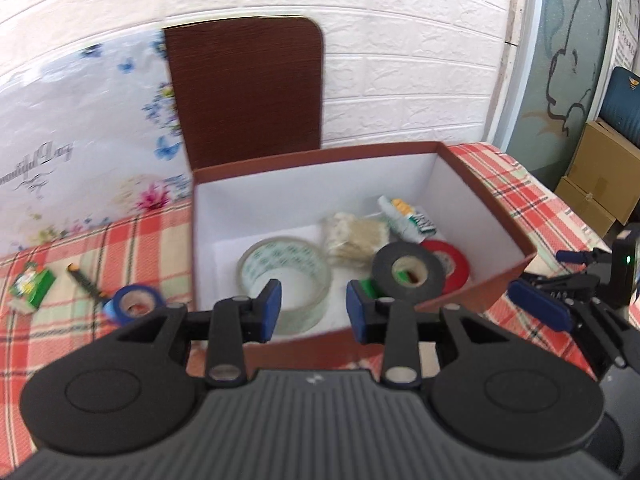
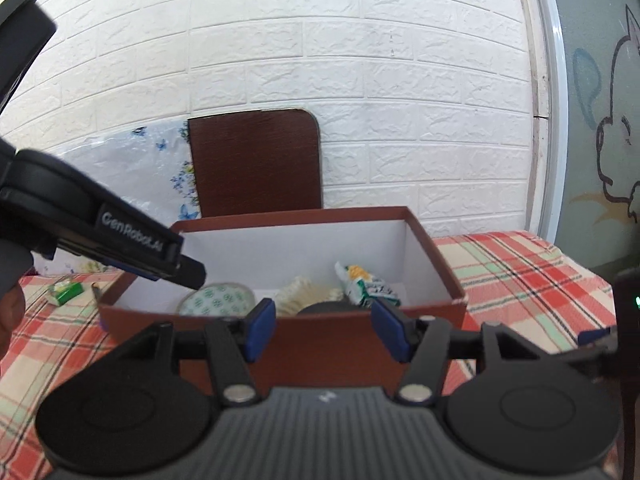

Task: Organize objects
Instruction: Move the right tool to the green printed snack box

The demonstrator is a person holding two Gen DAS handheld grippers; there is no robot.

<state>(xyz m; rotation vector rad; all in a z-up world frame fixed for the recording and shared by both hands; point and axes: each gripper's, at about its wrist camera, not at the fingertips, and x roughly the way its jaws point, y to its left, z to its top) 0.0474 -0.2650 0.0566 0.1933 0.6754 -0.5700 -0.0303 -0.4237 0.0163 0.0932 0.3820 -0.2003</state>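
**tapehoarder:** While both cams are aimed at the box (image 1: 500,292), quick rundown. It's a brown cardboard box with a white inside, sitting on the counter (image 1: 532,200) with the red-and-green plaid cloth. Inside I count a clear packing tape roll (image 1: 286,276), a black tape roll (image 1: 408,274) leaning on a red tape roll (image 1: 454,268), a pale crinkly packet (image 1: 356,238) and a green-and-white wrapper (image 1: 408,218) toward the back right corner.

**benchrat:** What's outside the box?

**tapehoarder:** Left of it on the cloth: a blue tape roll (image 1: 136,302) just beside the box wall, a thin dark pen-like stick (image 1: 84,280) next to that, and a small green packet (image 1: 32,286) further left.

**benchrat:** And the grippers?

**tapehoarder:** The left gripper (image 1: 314,312) hangs over the near edge of the box, angled down, its blue-padded fingers (image 1: 272,308) apart with nothing between them, the clear roll sitting just beyond. The right gripper (image 2: 324,330) is in front of the box's near wall, lower and more level, fingers apart wider and also empty. From the right cam you can see the left unit reaching in from the left over the box.

**benchrat:** Background?

**tapehoarder:** White brick-pattern wall, a dark brown board (image 1: 248,92) propped behind the box, and a floral plastic sheet (image 1: 80,128) to its left.
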